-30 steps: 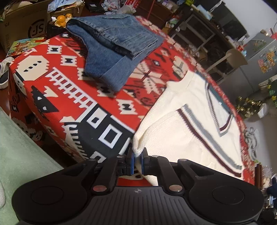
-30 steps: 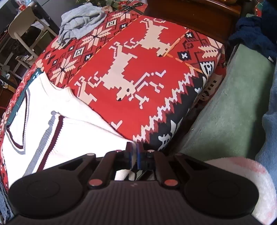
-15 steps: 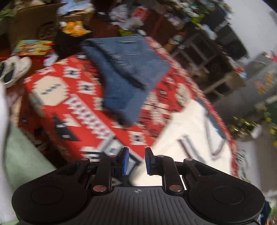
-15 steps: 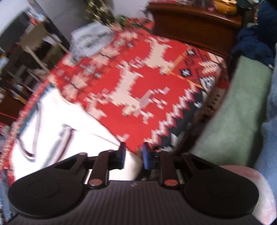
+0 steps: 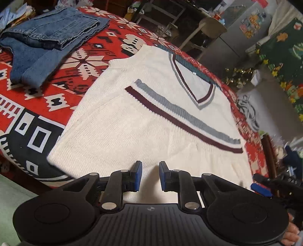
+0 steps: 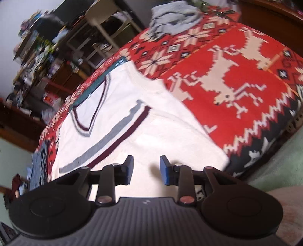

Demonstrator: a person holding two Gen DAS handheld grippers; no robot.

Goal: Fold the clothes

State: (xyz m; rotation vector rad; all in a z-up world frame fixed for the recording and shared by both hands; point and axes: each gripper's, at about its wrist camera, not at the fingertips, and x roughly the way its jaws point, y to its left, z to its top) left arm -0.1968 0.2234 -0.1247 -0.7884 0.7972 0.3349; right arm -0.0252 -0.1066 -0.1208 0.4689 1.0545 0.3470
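A white knit V-neck sweater (image 5: 151,121) with maroon and grey stripes lies flat on the red patterned bed cover (image 5: 56,90); it also shows in the right wrist view (image 6: 151,121). Its lower part is folded up over the chest. My left gripper (image 5: 150,175) is open and empty, just above the sweater's near fold. My right gripper (image 6: 146,169) is open and empty over the same near edge. The right gripper's blue fingertip (image 5: 262,189) shows at the right edge of the left wrist view.
Folded blue jeans (image 5: 51,37) lie at the far left of the bed. A grey garment (image 6: 174,17) lies crumpled at the far right corner. Chairs (image 5: 204,32) and cluttered shelves stand beyond the bed. A green carpet (image 6: 284,166) lies beside it.
Both grippers were shut on the sweater's lower corners a second ago. They have let go, opened, and swung inward over the sweater, which now lies folded.
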